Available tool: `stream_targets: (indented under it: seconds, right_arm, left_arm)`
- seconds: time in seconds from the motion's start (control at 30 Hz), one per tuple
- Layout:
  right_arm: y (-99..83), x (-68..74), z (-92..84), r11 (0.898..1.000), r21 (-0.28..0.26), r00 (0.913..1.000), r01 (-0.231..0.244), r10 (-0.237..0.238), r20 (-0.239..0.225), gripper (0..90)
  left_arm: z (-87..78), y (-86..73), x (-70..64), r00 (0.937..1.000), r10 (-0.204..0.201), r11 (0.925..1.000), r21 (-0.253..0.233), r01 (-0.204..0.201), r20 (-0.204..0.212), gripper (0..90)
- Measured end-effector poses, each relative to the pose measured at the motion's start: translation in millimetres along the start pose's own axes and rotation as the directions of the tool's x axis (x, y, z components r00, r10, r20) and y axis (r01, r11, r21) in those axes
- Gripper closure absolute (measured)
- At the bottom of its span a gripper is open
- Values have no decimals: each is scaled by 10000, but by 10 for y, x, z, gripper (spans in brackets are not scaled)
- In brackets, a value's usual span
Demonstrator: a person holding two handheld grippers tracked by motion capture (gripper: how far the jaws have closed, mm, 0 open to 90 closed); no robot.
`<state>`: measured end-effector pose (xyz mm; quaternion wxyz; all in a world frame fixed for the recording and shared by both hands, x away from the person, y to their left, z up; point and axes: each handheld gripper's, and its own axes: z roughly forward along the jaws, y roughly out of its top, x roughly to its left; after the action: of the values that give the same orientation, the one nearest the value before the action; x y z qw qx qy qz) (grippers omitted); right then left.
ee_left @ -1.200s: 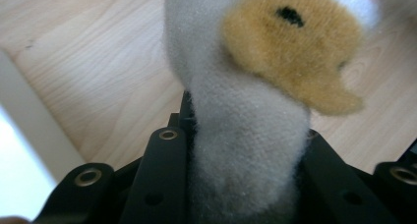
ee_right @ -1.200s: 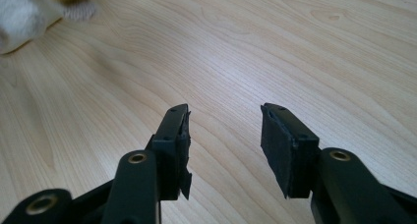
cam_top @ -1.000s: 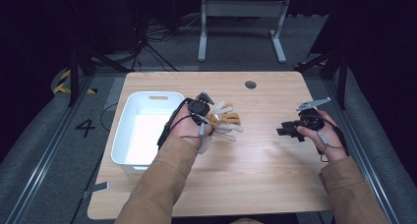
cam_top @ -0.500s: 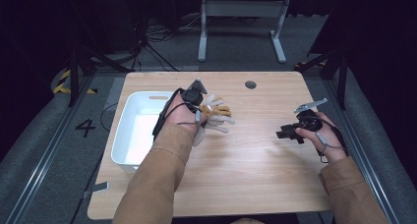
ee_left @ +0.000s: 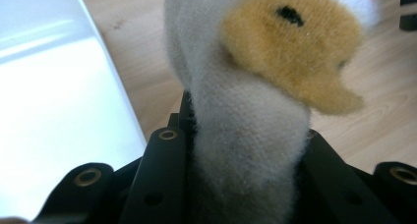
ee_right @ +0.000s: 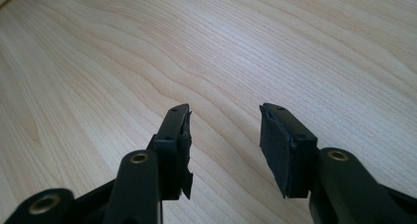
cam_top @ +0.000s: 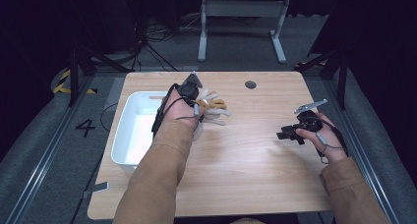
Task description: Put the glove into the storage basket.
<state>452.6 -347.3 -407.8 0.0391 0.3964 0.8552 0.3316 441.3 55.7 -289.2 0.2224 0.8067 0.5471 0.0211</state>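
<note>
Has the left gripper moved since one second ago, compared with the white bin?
Yes. The left gripper, shut on the plush toy, has moved away from the person, toward the table's far edge, alongside the white bin.

bin left, toy beside it, right gripper apart

a bin [cam_top: 129, 135] sits on the left part of the table [cam_top: 246, 170], near its left edge. the left gripper [cam_top: 193, 92] is just right of the bin's far right corner, with a toy [cam_top: 212, 108] pinched between its jaws; the toy spreads to the gripper's right, over the table. in the left gripper view the toy [ee_left: 255, 101] rises between the jaws, with the bin [ee_left: 54, 106] to its left. the right gripper [cam_top: 287, 134] is well apart, near the table's right edge, its jaws spread over bare table [ee_right: 221, 47].
</note>
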Motion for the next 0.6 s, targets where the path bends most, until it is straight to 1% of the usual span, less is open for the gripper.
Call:
stream_targets:
  seconds: [0.13, 0.2, 0.23, 0.27, 0.33, 0.4, 0.53, 0.6]
  right_arm:
    - [-10, -5, -1, 10000, -5, 9999, -88, 88, 53, 554]
    - [-10, -7, -3, 9999, -35, 9999, -95, 96, 51, 553]
    - [-8, -7, -3, 10000, -23, 9999, -94, 94, 59, 553]
    - [-4, -10, 2, 10000, -10, 10000, -40, 40, 45, 553]
    - [3, -9, 5, 10000, -3, 10000, -42, 42, 58, 553]
    - [19, -11, 9, 10000, -47, 10000, -53, 53, 43, 553]
    - [49, -15, 29, 10000, -22, 10000, 5, -5, 63, 552]
    - [58, -13, 40, 10000, -16, 10000, 3, -3, 24, 552]
  left_arm:
    - [-57, -23, 63, 9997, -198, 9998, -100, 196, -137, 724]
    - [-93, -45, 110, 9991, -369, 9992, -184, 365, -197, 723]
    - [-130, -69, 159, 9982, -540, 9981, -297, 532, -269, 723]
    - [-145, -80, 183, 9980, -559, 9979, -358, 549, -282, 723]
    - [-172, -109, 222, 9966, -728, 9963, -485, 709, -384, 722]
    - [-210, -164, 284, 9939, -964, 9938, -610, 931, -534, 721]
    - [-250, -223, 364, 9894, -1335, 9890, -724, 1292, -577, 721]
    - [-266, -243, 406, 9842, -1690, 9832, -782, 1647, -526, 721]
